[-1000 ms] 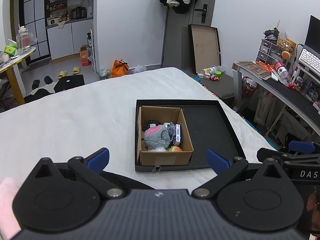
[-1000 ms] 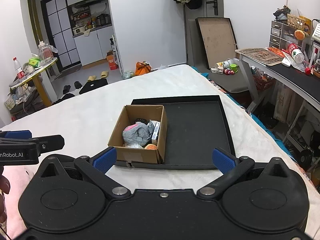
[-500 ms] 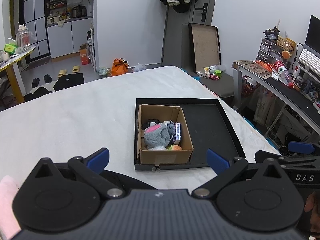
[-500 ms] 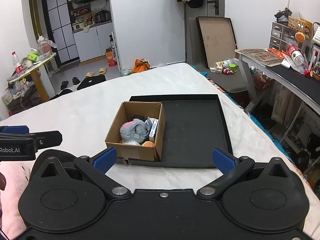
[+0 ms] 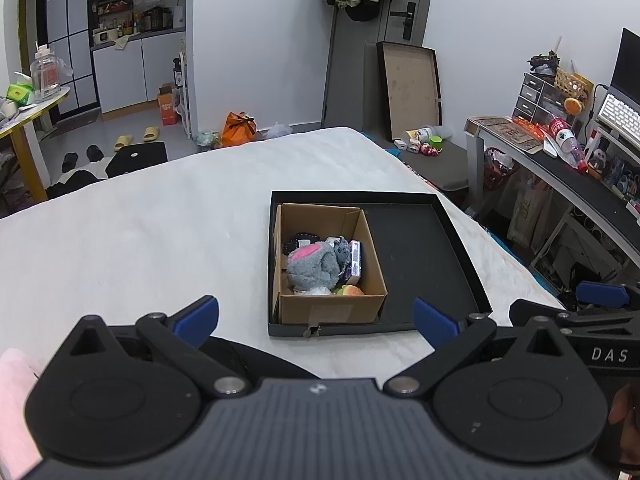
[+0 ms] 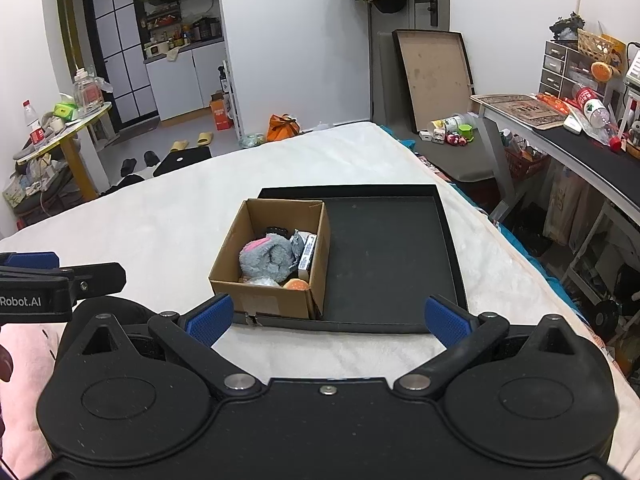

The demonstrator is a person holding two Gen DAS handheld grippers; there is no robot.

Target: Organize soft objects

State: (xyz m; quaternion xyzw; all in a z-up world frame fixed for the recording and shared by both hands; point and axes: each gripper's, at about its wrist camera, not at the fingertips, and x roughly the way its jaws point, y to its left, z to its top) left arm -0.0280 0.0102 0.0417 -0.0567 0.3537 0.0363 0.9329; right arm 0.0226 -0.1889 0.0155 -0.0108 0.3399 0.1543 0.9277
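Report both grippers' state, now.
Left gripper: jaws open, holding nothing.
Right gripper: jaws open, holding nothing.

Black tray (image 5: 472,276) on white bed (image 5: 140,240)

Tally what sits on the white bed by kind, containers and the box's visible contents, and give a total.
Black tray: 1
Cardboard box: 1
Grey plush toy: 1
Small printed carton: 1
Orange soft piece: 1
Dark item at the box's far end: 1, kind unclear
Total: 6 visible; more may lie hidden beneath.
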